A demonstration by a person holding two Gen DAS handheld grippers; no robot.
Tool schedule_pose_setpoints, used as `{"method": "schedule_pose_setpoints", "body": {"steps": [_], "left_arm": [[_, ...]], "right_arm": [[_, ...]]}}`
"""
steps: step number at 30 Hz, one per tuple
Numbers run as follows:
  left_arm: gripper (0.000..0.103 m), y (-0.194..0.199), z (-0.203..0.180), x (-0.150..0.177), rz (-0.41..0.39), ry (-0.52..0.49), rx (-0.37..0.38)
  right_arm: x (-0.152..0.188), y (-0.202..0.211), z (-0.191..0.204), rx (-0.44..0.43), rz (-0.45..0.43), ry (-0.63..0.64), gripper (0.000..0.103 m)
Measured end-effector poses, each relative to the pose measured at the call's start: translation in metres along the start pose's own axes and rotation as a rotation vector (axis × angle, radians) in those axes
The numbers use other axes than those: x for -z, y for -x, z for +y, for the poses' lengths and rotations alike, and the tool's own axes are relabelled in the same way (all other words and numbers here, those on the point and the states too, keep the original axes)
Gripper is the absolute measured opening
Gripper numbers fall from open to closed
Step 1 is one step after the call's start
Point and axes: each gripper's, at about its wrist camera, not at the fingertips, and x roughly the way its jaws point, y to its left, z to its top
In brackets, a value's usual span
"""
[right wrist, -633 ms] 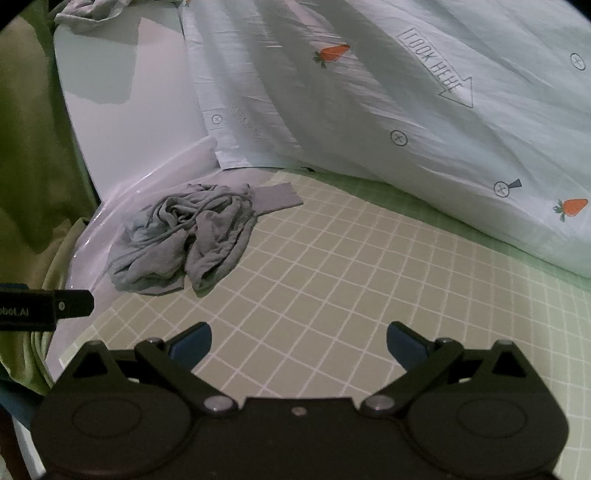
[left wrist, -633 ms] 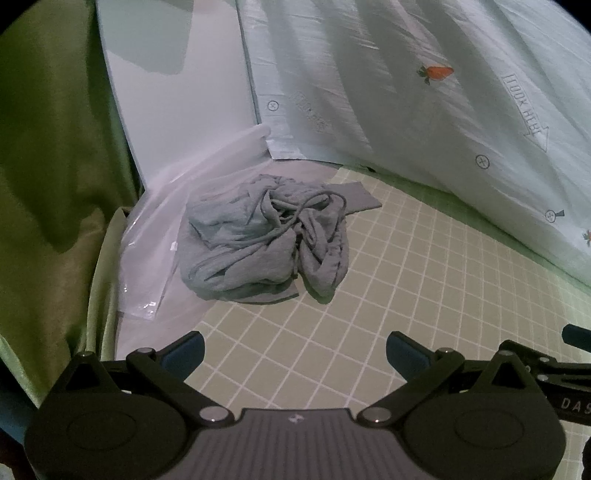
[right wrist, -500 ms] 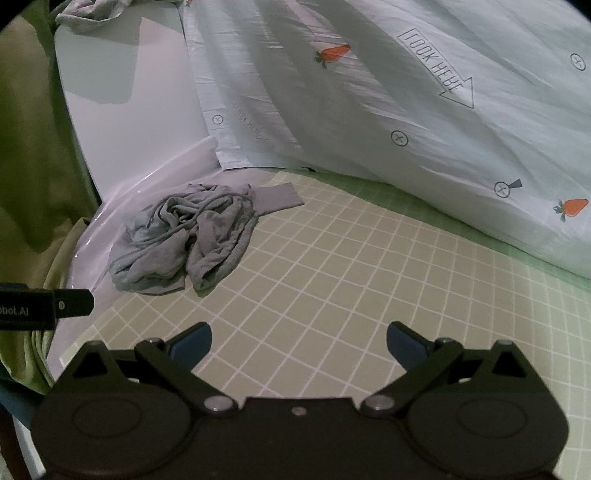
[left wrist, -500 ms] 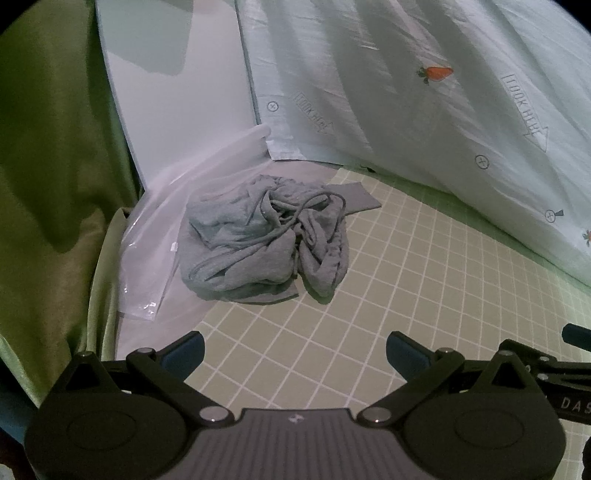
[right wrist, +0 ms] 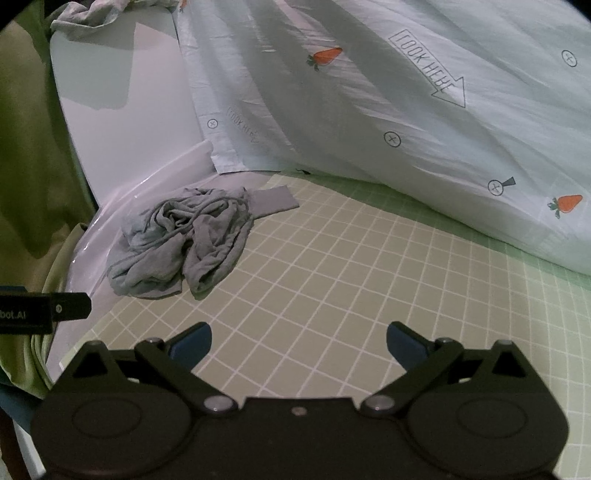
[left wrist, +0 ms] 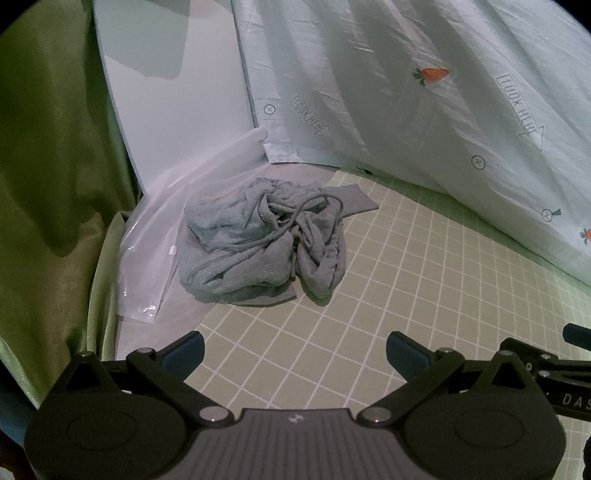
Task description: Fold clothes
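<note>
A crumpled grey garment [left wrist: 266, 240] with a drawstring lies in a heap on the green checked mat [left wrist: 388, 295], partly on a clear plastic bag [left wrist: 159, 251]. One flat end of it sticks out toward the back right. My left gripper [left wrist: 295, 354] hangs open above the mat, a short way in front of the heap, with nothing between its fingers. In the right wrist view the same garment [right wrist: 184, 240] sits to the front left of my right gripper [right wrist: 297, 341], which is also open and holds nothing.
A pale blue quilt [right wrist: 406, 110] printed with carrots and arrows rises behind the mat. A white board [left wrist: 173, 92] stands at the back left, with more grey cloth [right wrist: 96, 16] on top. A green curtain [left wrist: 48, 166] hangs at the left.
</note>
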Motion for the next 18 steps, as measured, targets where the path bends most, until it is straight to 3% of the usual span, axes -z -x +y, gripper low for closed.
{"method": "schedule_pose_setpoints", "body": {"steps": [18], "left_arm": [[0.103, -0.0012, 0.0011, 0.0017, 0.0, -0.002, 0.007]], "right_arm": [[-0.0007, -0.0016, 0.0005, 0.007, -0.003, -0.004, 0.102]]}}
